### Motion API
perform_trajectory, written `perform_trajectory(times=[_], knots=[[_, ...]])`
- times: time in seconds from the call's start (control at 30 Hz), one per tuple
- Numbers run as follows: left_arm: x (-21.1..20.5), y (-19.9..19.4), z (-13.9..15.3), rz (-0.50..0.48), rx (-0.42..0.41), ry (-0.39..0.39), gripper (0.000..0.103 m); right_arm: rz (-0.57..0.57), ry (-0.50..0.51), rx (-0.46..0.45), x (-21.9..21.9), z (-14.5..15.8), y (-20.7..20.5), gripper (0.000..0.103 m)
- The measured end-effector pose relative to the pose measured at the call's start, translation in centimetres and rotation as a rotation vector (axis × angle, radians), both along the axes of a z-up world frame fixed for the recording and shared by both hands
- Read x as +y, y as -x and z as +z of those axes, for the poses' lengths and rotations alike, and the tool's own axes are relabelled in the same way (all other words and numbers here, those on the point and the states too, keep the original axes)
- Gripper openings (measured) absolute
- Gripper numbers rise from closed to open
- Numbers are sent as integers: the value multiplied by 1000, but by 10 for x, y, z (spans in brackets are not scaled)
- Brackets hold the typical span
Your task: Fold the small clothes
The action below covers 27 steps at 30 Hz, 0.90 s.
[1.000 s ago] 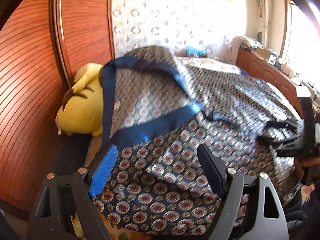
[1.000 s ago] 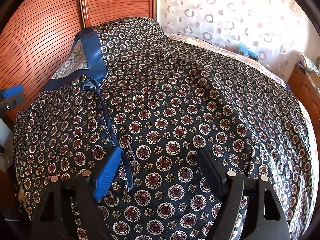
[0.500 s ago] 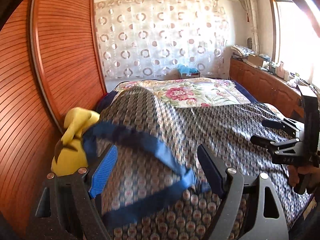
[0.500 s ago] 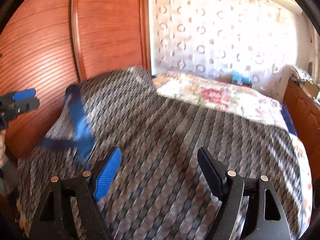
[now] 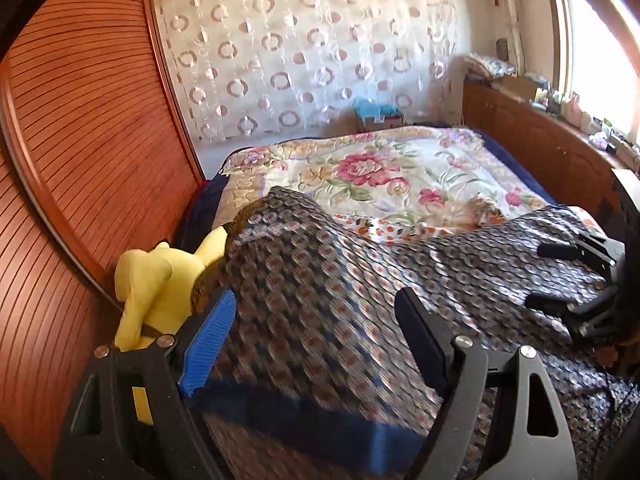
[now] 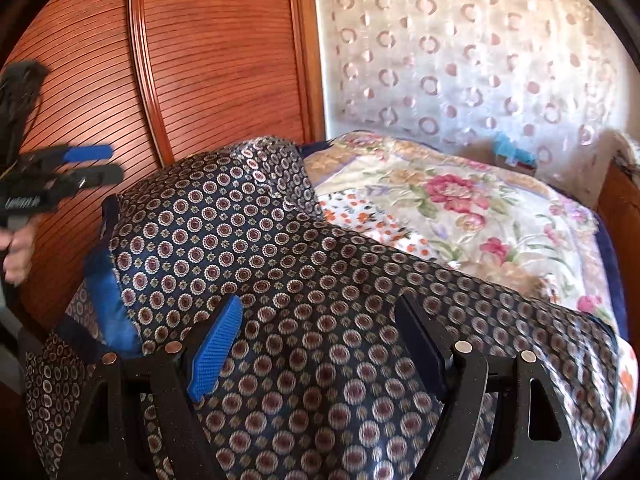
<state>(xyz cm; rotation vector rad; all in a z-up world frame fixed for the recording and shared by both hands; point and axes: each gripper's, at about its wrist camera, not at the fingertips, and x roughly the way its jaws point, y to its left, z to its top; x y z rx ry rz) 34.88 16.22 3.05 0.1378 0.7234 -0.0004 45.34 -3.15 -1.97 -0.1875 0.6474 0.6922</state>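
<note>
A dark blue garment (image 5: 320,292) printed with small round medallions and edged with a plain blue band (image 5: 304,412) lies spread over the near part of the bed; it also fills the right wrist view (image 6: 280,280). My left gripper (image 5: 316,340) is open above its left part, empty. My right gripper (image 6: 320,340) is open above the cloth, empty. Each gripper shows in the other's view: the right gripper (image 5: 576,280) at the far right, the left gripper (image 6: 60,176) at the far left, held by a hand.
A floral quilt (image 5: 380,168) covers the bed beyond the garment. A yellow plush toy (image 5: 156,280) lies against the wooden sliding doors (image 5: 80,140) on the left. A patterned curtain (image 5: 320,52) hangs behind. A wooden cabinet (image 5: 532,144) with clutter runs along the right.
Both grippers have pulled back and up from the garment. It has dropped lower and flatter on the bed, baring the floral quilt behind. The blue band now lies near my left gripper's base.
</note>
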Motion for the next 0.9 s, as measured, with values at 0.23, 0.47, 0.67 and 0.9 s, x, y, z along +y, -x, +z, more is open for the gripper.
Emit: perform_trajectory(times=[0.23, 0.47, 0.67, 0.9], knots=[[43, -68, -5, 7, 110, 74, 75, 62, 37, 78, 8, -15, -29, 80], [71, -123, -21, 22, 221, 128, 69, 92, 63, 94, 17, -26, -39, 80], [74, -152, -39, 33, 293, 225, 65, 106, 90, 82, 21, -31, -36, 80], [72, -170, -57, 70, 351, 279, 65, 105, 85, 89, 21, -30, -37, 80]])
